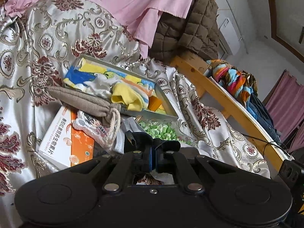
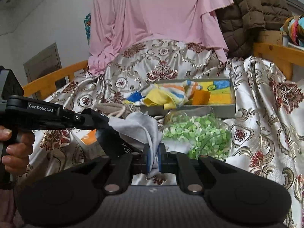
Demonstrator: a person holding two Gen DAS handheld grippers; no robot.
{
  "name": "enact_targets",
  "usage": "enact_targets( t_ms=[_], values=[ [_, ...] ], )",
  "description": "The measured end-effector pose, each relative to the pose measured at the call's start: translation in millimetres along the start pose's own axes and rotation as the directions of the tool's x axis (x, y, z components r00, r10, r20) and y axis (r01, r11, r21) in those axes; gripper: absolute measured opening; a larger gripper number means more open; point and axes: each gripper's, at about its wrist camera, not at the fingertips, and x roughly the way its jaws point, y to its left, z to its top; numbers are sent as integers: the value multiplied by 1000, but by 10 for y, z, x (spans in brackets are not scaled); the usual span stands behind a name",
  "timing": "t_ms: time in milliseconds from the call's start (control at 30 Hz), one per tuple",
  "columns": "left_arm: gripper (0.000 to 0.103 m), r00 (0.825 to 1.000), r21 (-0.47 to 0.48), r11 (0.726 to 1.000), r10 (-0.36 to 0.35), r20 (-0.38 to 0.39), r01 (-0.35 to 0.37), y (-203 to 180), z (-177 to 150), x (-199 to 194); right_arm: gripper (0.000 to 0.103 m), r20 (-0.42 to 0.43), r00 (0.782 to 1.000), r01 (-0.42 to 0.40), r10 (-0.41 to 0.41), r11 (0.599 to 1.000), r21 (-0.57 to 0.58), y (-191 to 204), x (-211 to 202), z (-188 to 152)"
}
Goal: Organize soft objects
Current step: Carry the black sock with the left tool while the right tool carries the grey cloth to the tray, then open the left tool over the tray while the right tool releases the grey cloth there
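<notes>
You are gripping one pale cloth (image 2: 136,127) with both tools: your right gripper (image 2: 153,157) is clenching its near end, and your left gripper (image 1: 153,153) seems to be pinching a dark edge. Next you are likely carrying it to the far grey tray (image 2: 232,102), which is holding yellow and striped cloths (image 2: 167,95).

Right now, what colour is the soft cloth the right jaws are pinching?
White cloth, shown best in the right wrist view.
</notes>
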Motion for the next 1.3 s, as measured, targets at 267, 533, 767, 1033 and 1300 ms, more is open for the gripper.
enact_targets(
  t_ms=[267, 533, 767, 1033, 1300],
  values=[
    [2, 998, -17, 1000, -20, 62, 21, -75, 57, -173, 9, 73, 997, 29, -32, 999, 32, -44, -140, 47],
    [2, 993, -81, 996, -34, 117, 44, -83, 277, -145, 9, 96, 994, 46, -48, 999, 25, -84, -128, 193],
    [2, 983, -75, 996, -36, 178, 50, -111, 720, 193, 9, 132, 990, 51, -53, 998, 20, -220, 55, 522],
    [2, 974, -35, 997, -53, 218, 63, -200, 1318, 871, 9, 156, 984, 86, -89, 996, 27, -573, 626, 997],
    [2, 967, -48, 997, -42, 251, 56, -164, 1620, 1622, 9, 118, 985, 125, -130, 991, 50, -960, 1222, 1237]
  ],
)
